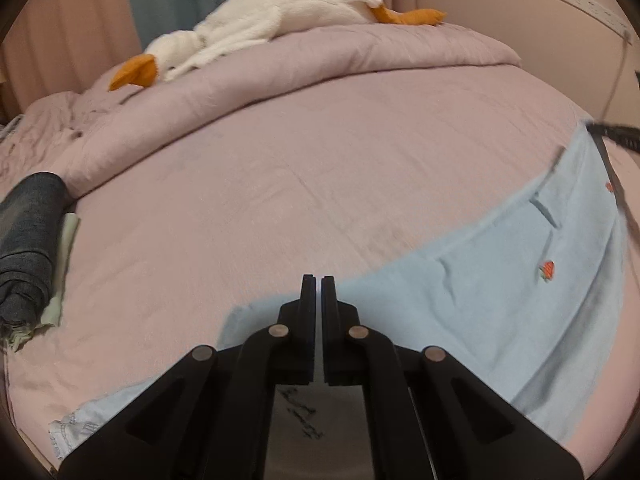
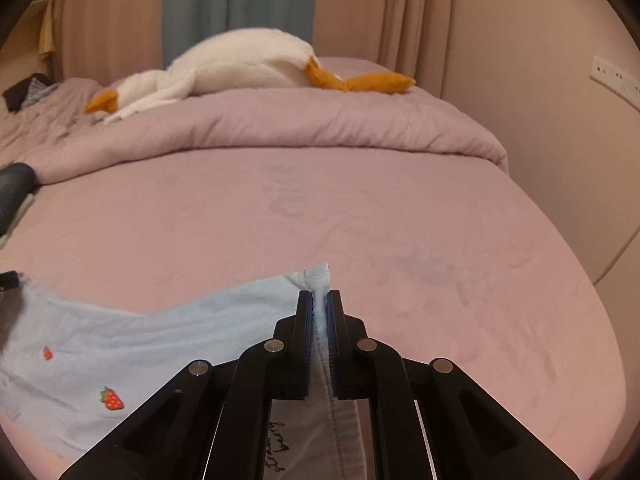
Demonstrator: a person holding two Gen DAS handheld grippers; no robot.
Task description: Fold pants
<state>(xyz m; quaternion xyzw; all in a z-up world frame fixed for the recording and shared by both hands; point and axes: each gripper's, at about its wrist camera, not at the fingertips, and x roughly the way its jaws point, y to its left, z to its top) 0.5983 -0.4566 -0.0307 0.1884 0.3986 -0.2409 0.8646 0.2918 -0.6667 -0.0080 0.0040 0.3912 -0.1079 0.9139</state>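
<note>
Pink bed [image 1: 320, 168], blue pants [image 1: 500, 280], comforter [image 1: 320, 64]

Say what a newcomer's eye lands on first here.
The big white plush goose with orange beak and feet, lying on the folded duvet at the far end of the pink bed. Next, the light blue pants with strawberry patches, spread across the near side, the right gripper shut on a hem. Dark folded jeans sit at the left edge.

Matt cotton pants [image 2: 168, 332]; plush goose [image 2: 224, 64]
</note>
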